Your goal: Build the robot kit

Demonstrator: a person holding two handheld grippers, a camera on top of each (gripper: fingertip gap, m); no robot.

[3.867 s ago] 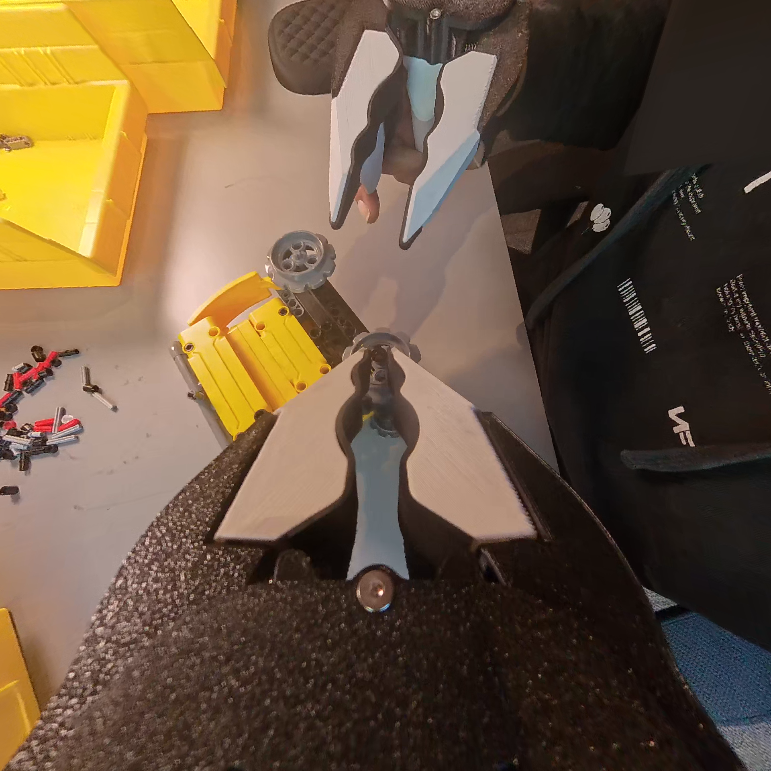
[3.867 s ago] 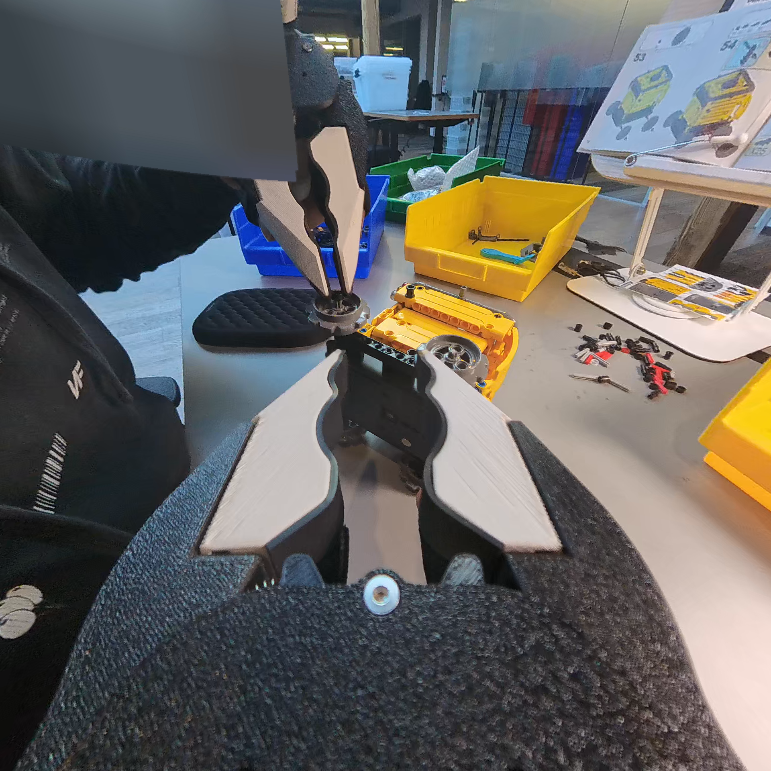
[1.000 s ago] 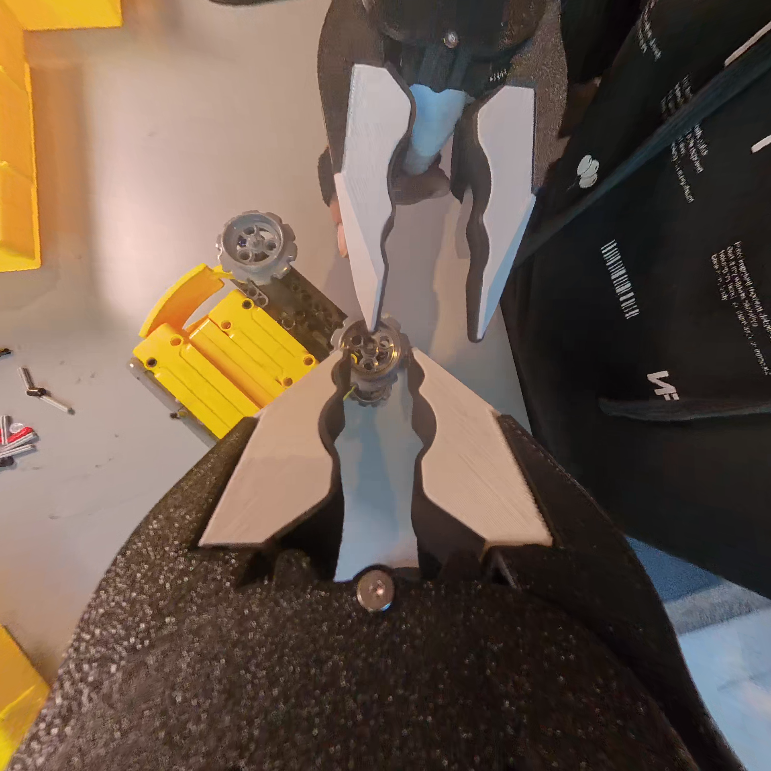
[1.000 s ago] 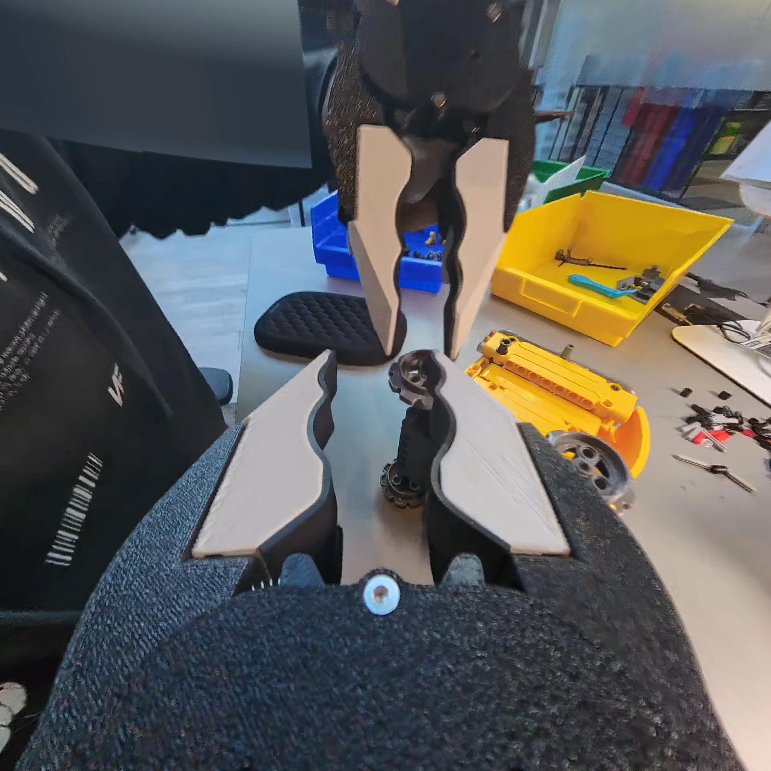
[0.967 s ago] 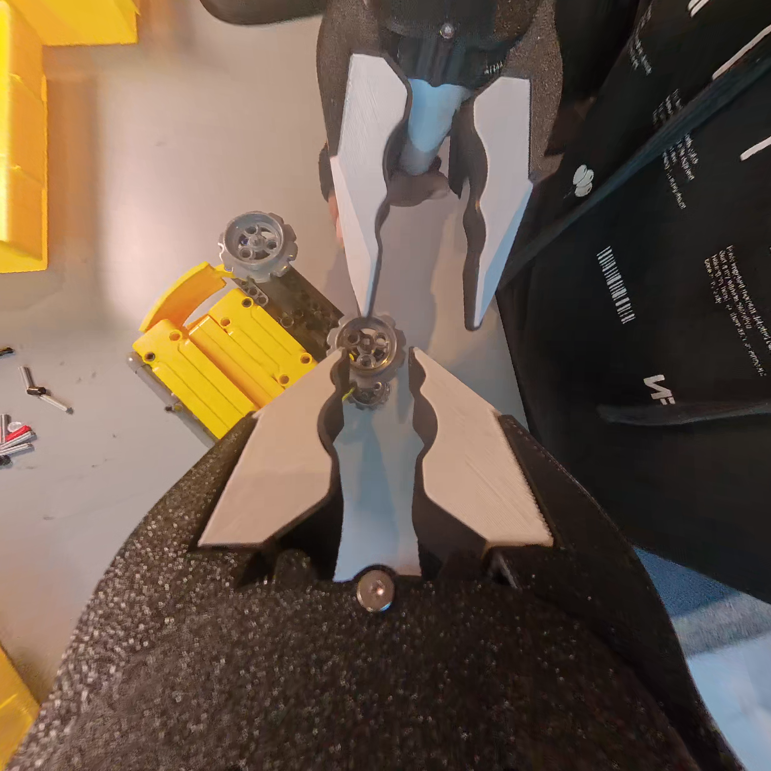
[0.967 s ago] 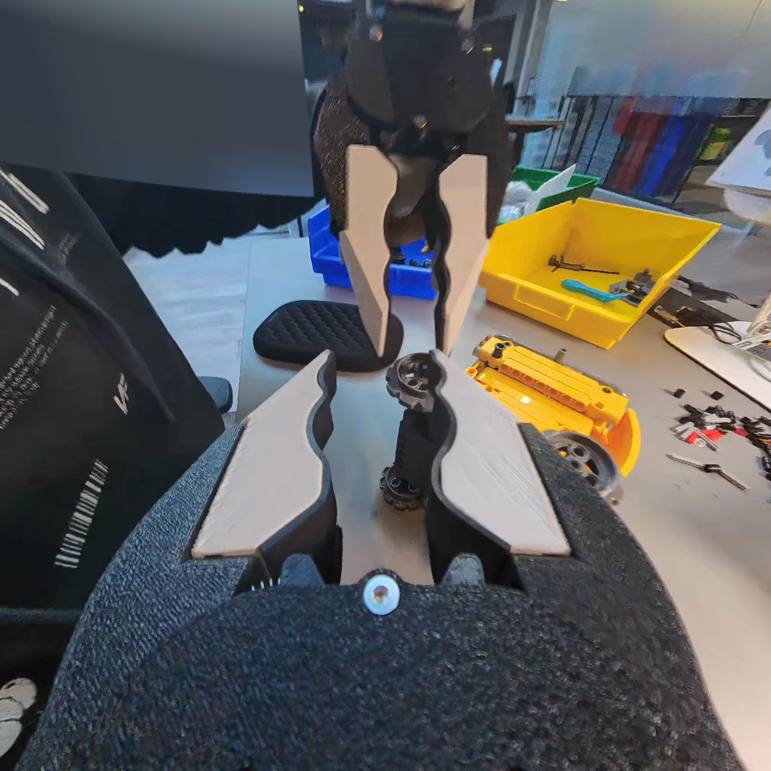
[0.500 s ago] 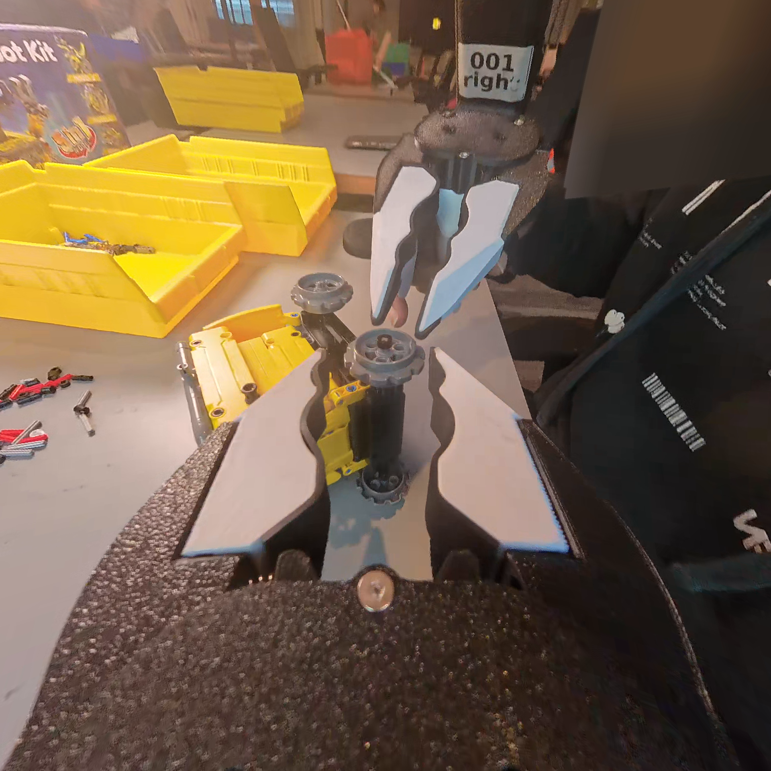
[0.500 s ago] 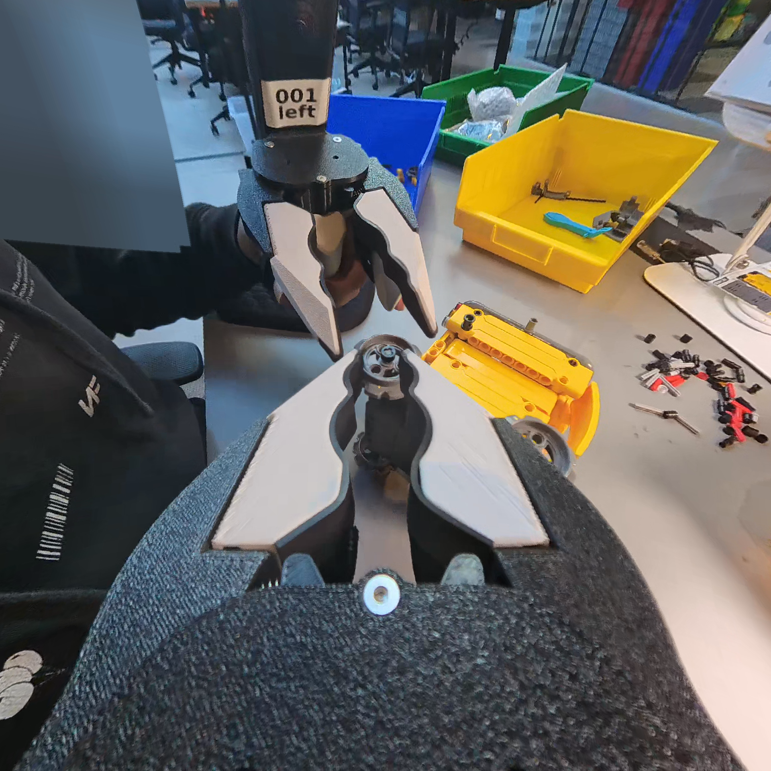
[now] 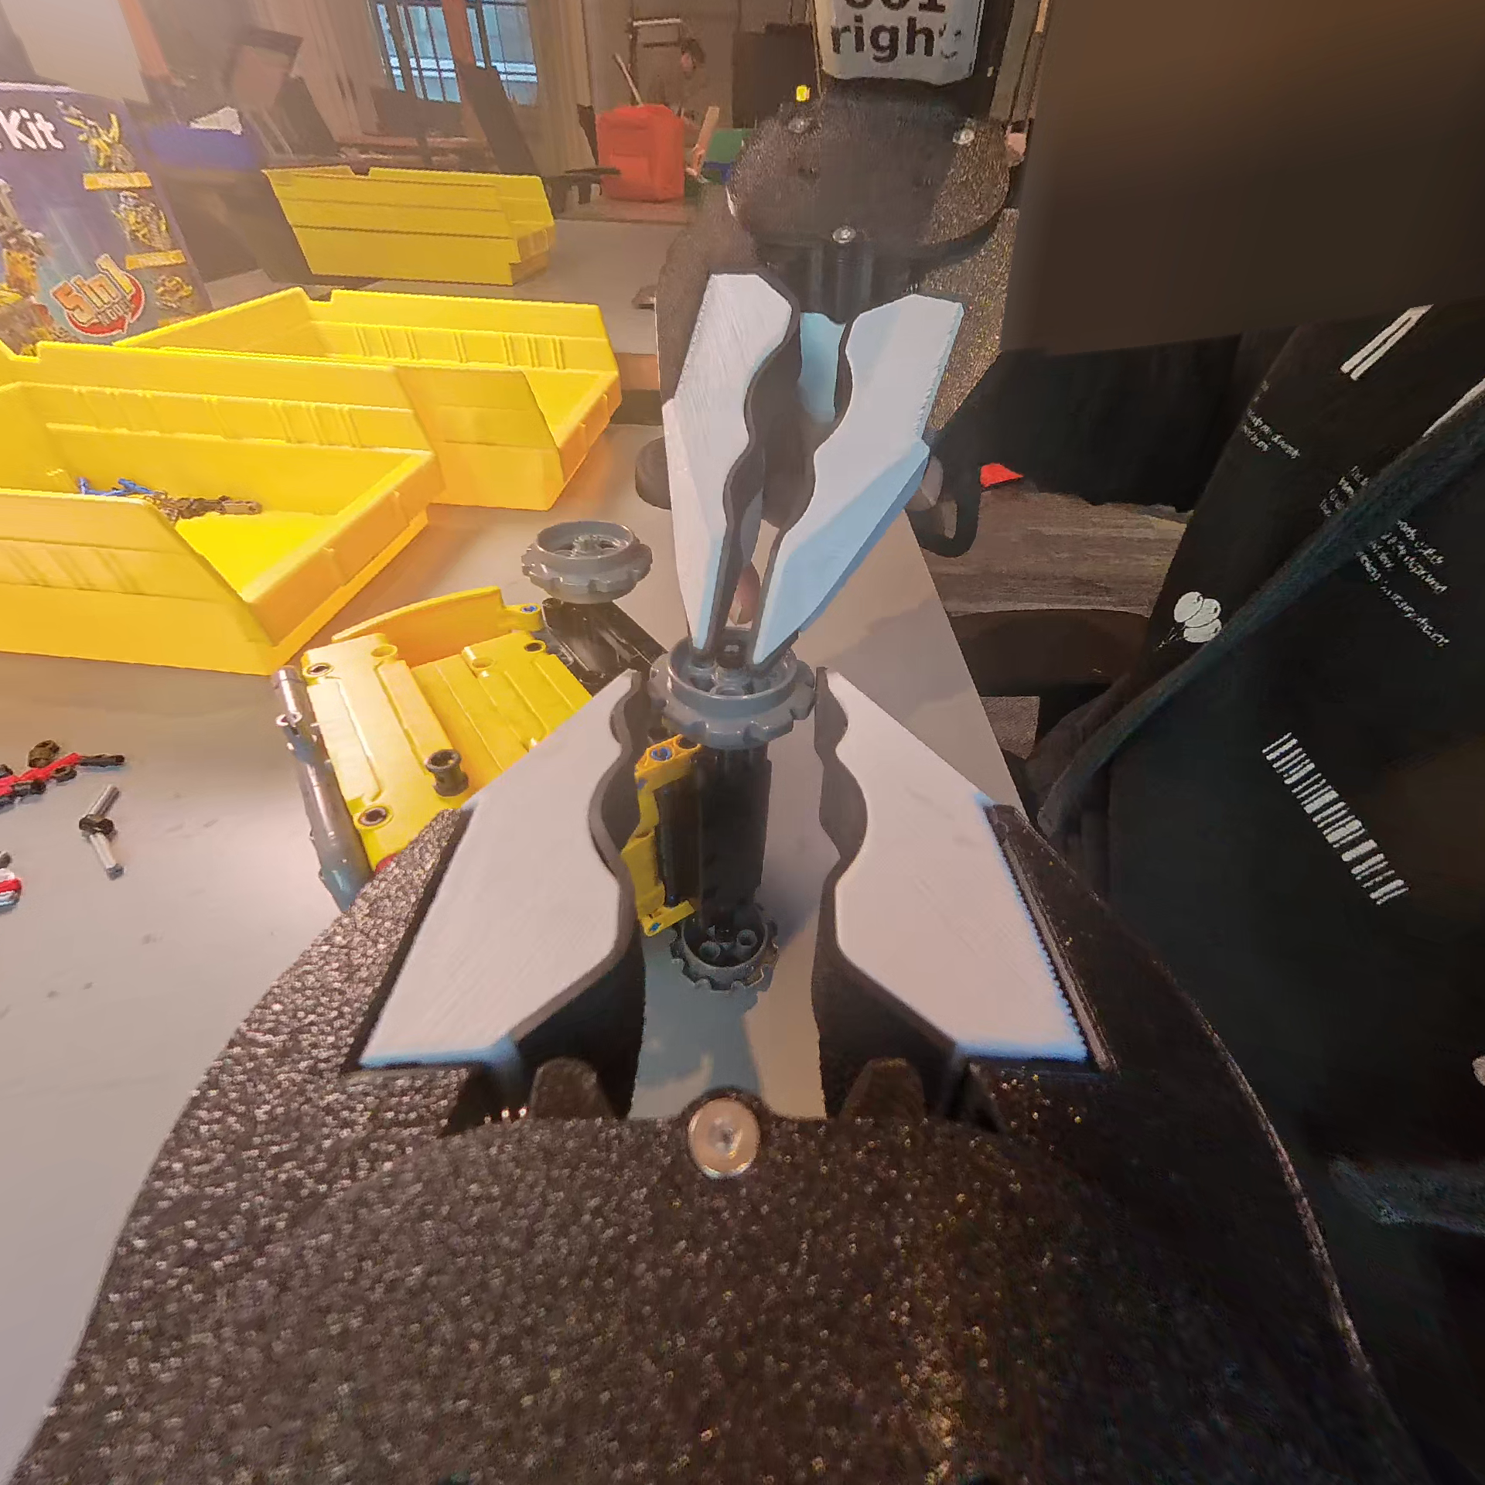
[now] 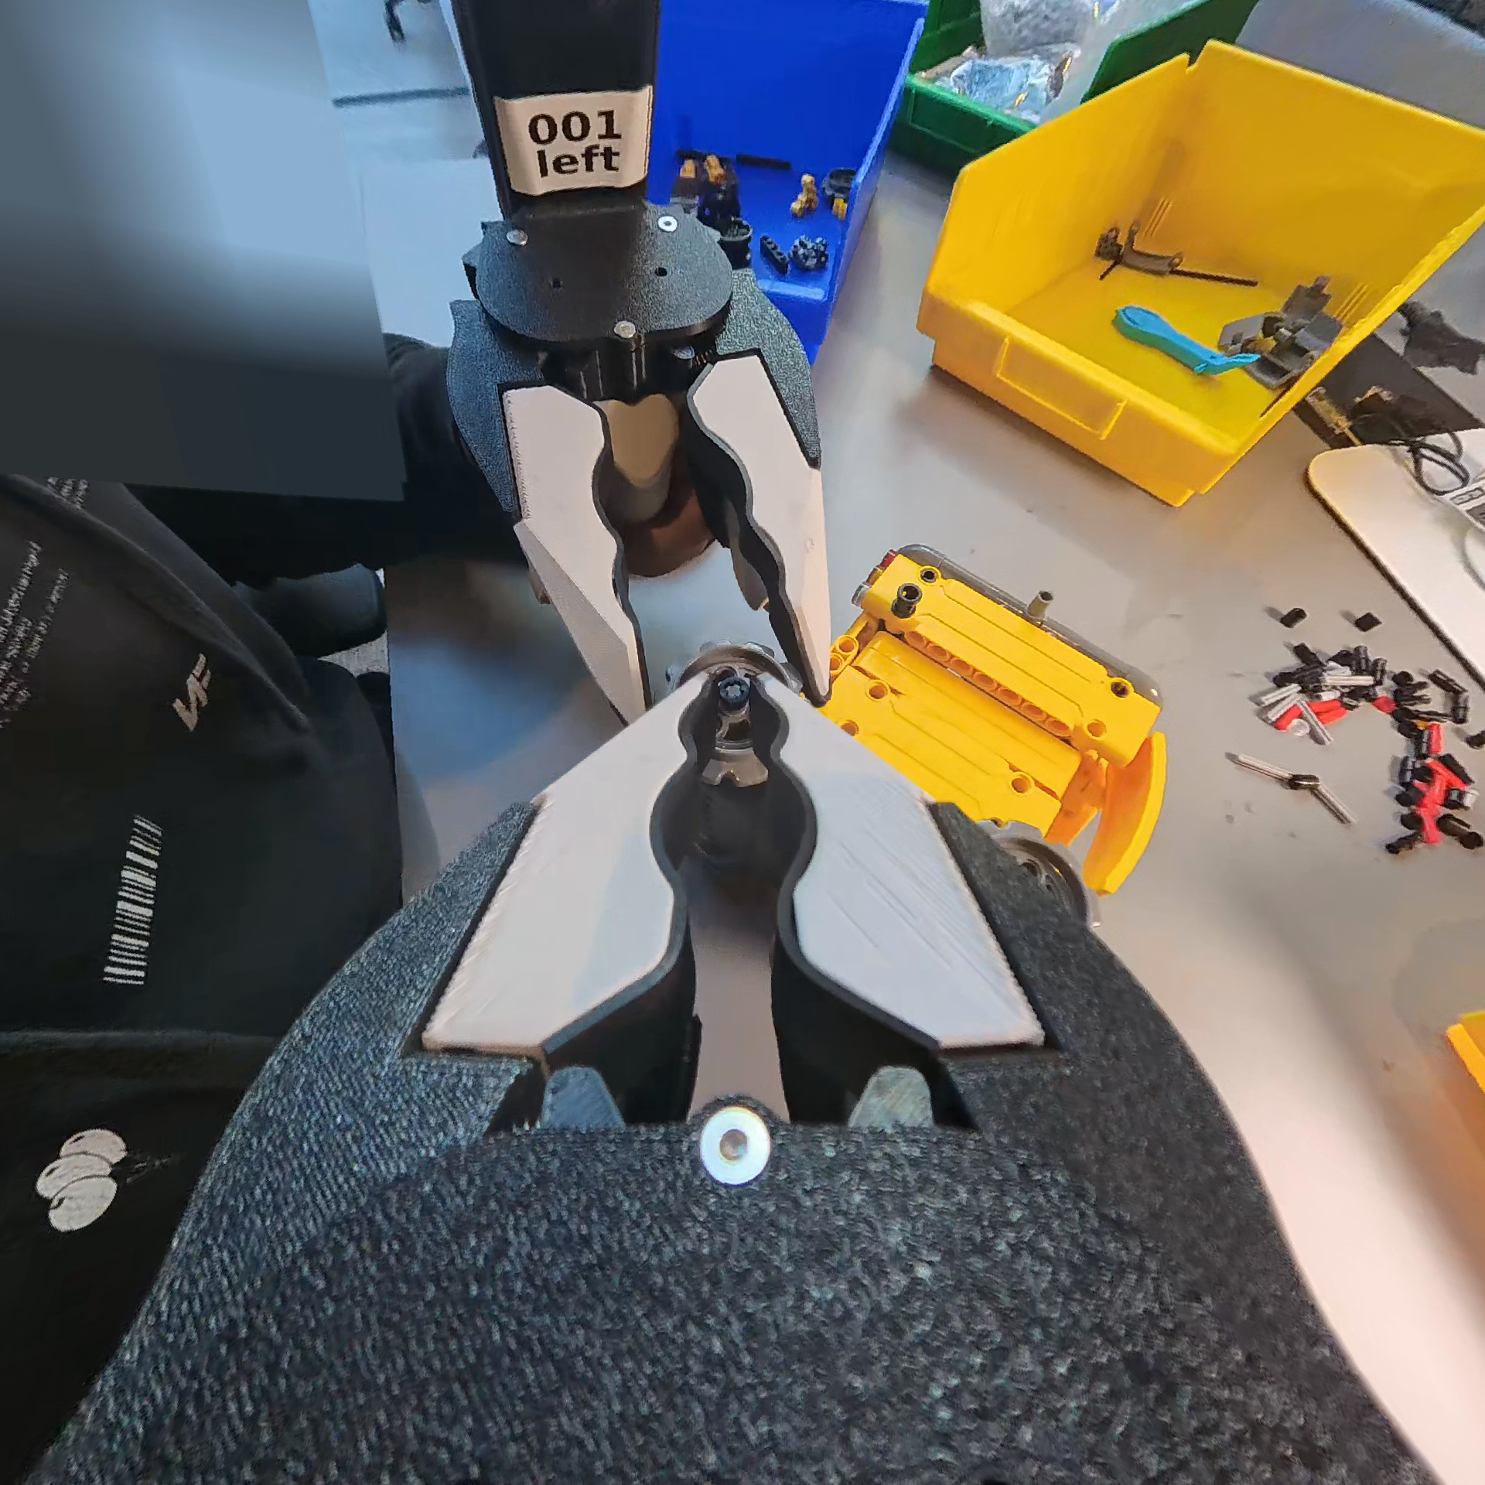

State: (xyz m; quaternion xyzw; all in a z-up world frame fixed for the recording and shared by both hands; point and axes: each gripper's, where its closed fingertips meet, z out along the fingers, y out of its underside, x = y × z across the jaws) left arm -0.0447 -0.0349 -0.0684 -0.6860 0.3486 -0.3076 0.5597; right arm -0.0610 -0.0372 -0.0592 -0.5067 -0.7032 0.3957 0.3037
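Against the grey wheel [image 9: 730, 697] standing on top of the yellow model [image 9: 434, 723]: four seconds ago the left gripper [image 9: 727, 683] was pinched on that wheel, and now its fingers stand wide to either side of it, clear of the rim; the right gripper [image 9: 735, 643] hung spread well above the wheel then, and a second ago had one tip on the hub; now its fingers are drawn nearly together with both tips down at the hub; both cameras looked steeply down on the wheel a second ago, and now view it from a lower angle.
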